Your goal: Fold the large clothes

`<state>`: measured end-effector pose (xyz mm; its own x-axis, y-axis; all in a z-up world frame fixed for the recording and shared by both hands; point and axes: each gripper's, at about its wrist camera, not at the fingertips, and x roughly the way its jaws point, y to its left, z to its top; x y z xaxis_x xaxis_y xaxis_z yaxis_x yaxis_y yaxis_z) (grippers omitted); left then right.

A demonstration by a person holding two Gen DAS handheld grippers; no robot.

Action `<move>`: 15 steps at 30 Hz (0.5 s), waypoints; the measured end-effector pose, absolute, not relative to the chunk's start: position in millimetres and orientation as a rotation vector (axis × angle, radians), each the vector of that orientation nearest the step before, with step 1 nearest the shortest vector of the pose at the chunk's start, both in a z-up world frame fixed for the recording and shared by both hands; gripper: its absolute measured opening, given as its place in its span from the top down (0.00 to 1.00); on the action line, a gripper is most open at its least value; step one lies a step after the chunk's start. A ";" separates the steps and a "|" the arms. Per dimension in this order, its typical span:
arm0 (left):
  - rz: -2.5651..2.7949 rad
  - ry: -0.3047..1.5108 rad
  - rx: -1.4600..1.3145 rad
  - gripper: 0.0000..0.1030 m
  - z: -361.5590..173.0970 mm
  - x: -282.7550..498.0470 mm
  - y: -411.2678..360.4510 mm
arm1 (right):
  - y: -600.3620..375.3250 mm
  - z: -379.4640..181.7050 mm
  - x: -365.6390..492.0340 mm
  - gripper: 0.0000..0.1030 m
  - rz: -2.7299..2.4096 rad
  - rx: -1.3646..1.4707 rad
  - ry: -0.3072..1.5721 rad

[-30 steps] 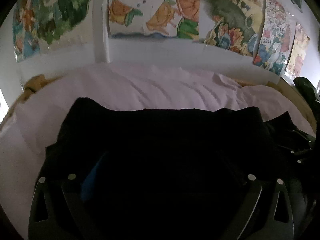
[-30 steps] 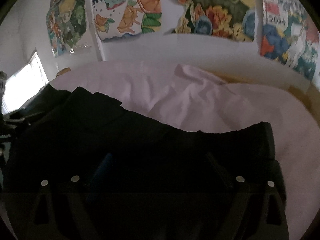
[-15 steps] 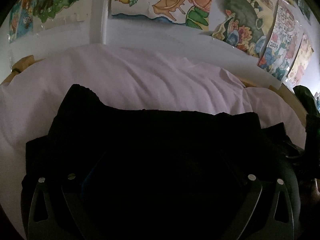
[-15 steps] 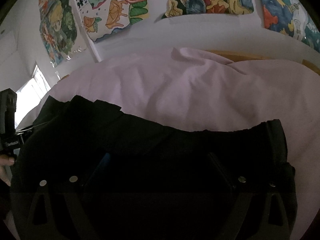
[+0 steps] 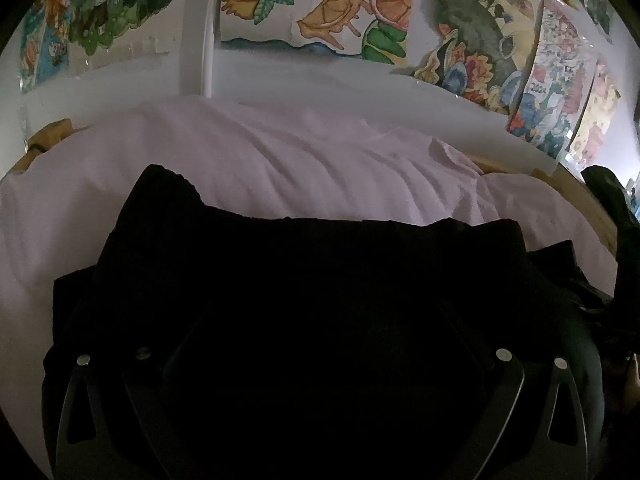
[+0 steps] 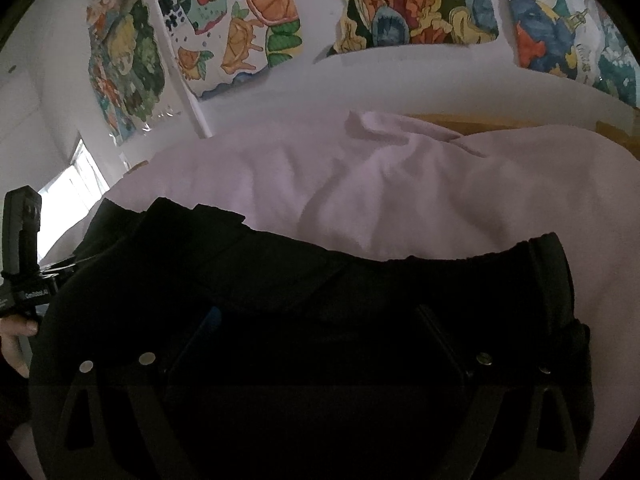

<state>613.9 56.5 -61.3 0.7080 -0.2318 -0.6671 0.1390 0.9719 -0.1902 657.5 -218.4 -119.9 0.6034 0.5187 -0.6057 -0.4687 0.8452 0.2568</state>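
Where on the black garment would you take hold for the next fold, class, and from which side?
Take the black garment by its thick ribbed band at the right end, coming in from the right over the bare lilac sheet. That band looks like a firm, doubled edge lying clear of the rest, so it probably gives a sure hold. Whether either claw is already shut on cloth is too dark to tell.

Left gripper (image 5: 320,360) and right gripper (image 6: 320,360) level, side by side, fingertips lost in darkness; a hand (image 6: 14,344) gripping left handle.
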 end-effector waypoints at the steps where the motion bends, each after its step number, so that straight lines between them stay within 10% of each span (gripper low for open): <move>1: -0.209 0.753 -0.129 0.01 -61.0 612.8 56.5 | -219.0 -119.3 656.0 0.07 0.570 0.073 0.720; 15: -0.236 0.719 -0.203 0.01 -50.7 599.2 69.9 | -241.6 -98.4 638.4 0.07 0.572 0.142 0.736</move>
